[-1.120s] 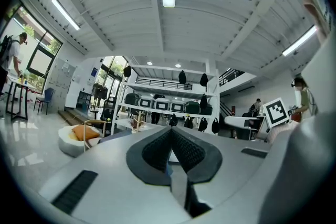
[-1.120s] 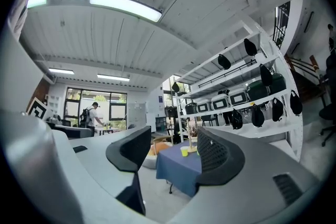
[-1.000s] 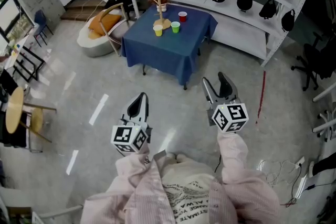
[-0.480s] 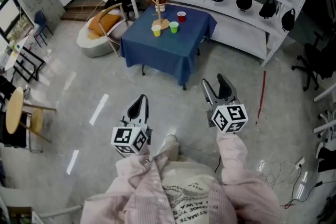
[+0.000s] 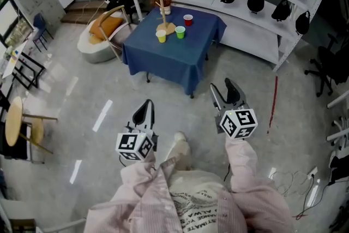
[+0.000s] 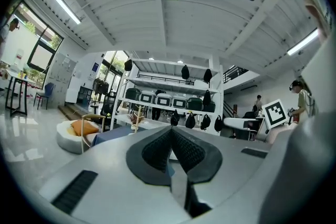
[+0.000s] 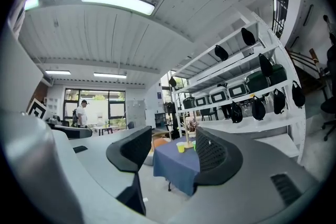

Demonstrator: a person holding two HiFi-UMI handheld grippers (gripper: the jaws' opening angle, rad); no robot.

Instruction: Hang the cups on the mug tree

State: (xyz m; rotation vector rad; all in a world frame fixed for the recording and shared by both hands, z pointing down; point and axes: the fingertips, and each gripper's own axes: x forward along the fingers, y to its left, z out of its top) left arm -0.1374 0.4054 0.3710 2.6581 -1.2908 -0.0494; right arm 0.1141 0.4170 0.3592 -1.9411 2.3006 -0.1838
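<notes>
Far ahead stands a table with a blue cloth. On it are a yellow cup, a green cup, a red cup and a wooden mug tree with bare pegs. Both grippers hang over the floor, well short of the table. My left gripper is shut and empty, its jaws meeting at the tip. My right gripper is open with nothing between its jaws. In the right gripper view the table and the yellow cup show through the gap of that gripper.
White shelving with black bags runs behind the table. A wooden chair and a beanbag with an orange cushion stand left of it. Office chairs are at the right, a round wooden table at the left. My shoe is on the floor.
The table has drifted slightly left and up in the head view as the person walks. A shoe has come into sight between the grippers. Both grippers keep their pose.
</notes>
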